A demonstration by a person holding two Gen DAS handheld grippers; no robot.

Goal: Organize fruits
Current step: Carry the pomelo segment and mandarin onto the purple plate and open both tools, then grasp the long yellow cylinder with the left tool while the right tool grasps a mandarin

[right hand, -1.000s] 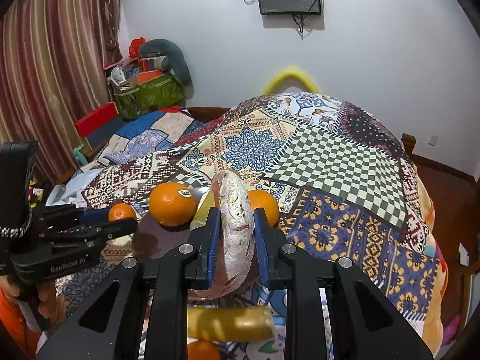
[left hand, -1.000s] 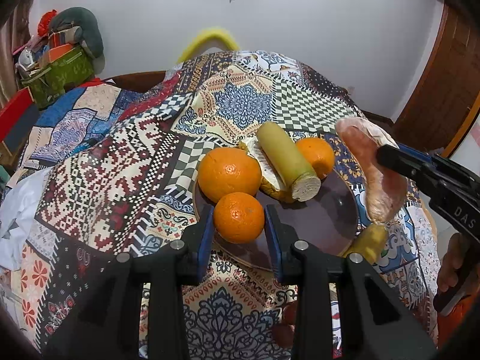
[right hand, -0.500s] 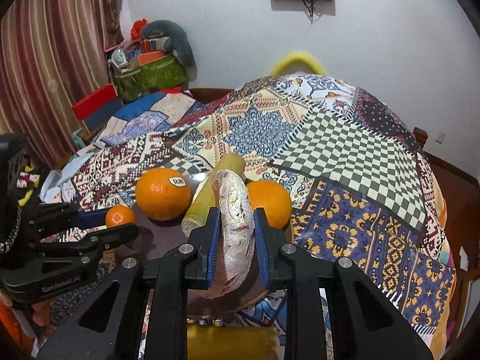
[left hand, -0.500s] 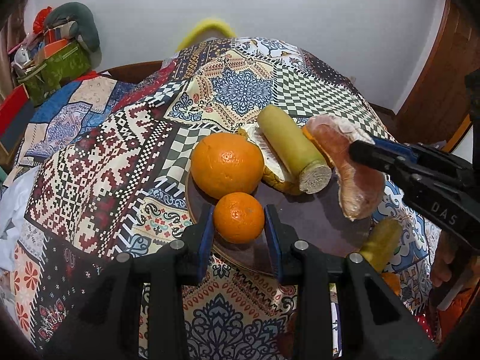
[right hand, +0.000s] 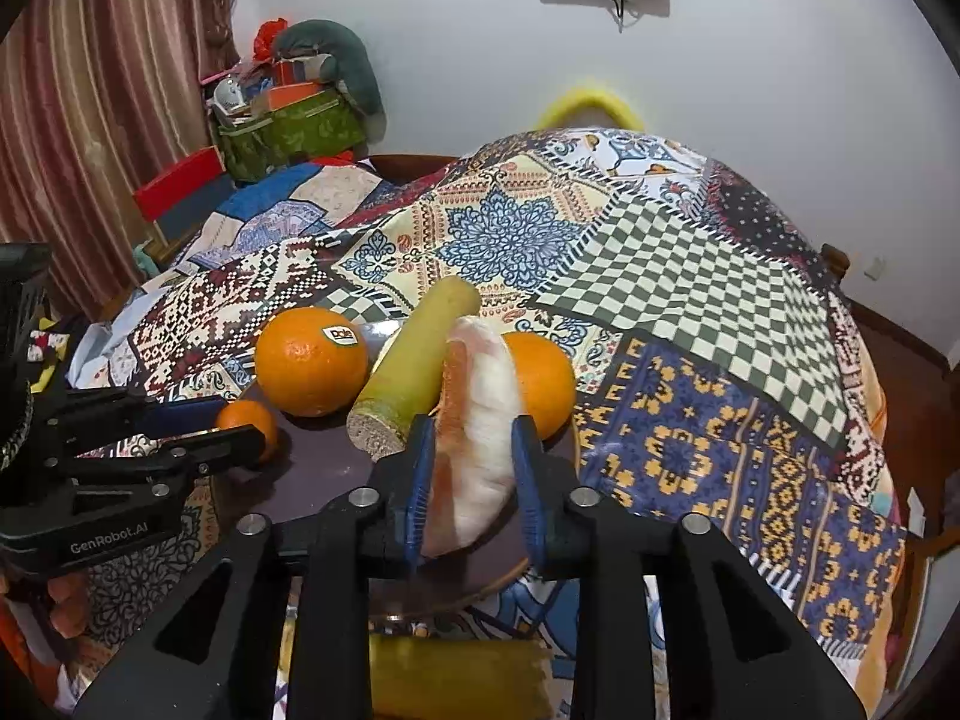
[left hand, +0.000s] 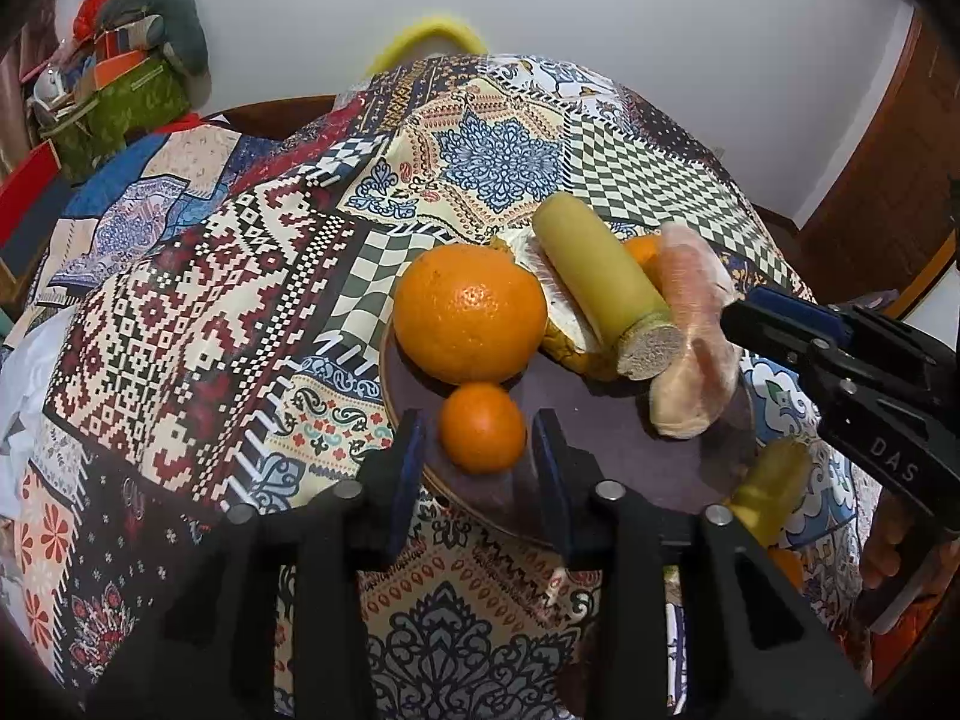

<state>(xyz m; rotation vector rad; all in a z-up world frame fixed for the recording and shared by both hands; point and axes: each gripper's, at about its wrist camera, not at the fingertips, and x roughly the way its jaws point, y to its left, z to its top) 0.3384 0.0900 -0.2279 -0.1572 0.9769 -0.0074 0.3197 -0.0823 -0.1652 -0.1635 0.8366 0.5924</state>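
Observation:
A dark round plate (left hand: 606, 450) (right hand: 324, 480) lies on the patchwork cloth. On it are a large orange (left hand: 469, 313) (right hand: 311, 360), a second orange (right hand: 540, 381), a yellow-green cane piece (left hand: 600, 282) (right hand: 414, 360) and a small orange (left hand: 483, 427) (right hand: 246, 420). My left gripper (left hand: 478, 447) has opened; the small orange rests on the plate between its fingers. My right gripper (right hand: 471, 468) has opened slightly around the wrapped pomelo wedge (right hand: 477, 420) (left hand: 690, 348), which rests on the plate's right side.
Another cane piece (left hand: 768, 492) (right hand: 456, 678) and a further orange (left hand: 786, 564) lie on the cloth beside the plate's near right rim. A green bag with clutter (right hand: 288, 126) stands at the back left. A wooden door (left hand: 870, 180) is at the right.
The right gripper carried the pomelo wedge down onto the plate and its fingers opened. The left gripper lowered the small orange to the plate and opened around it.

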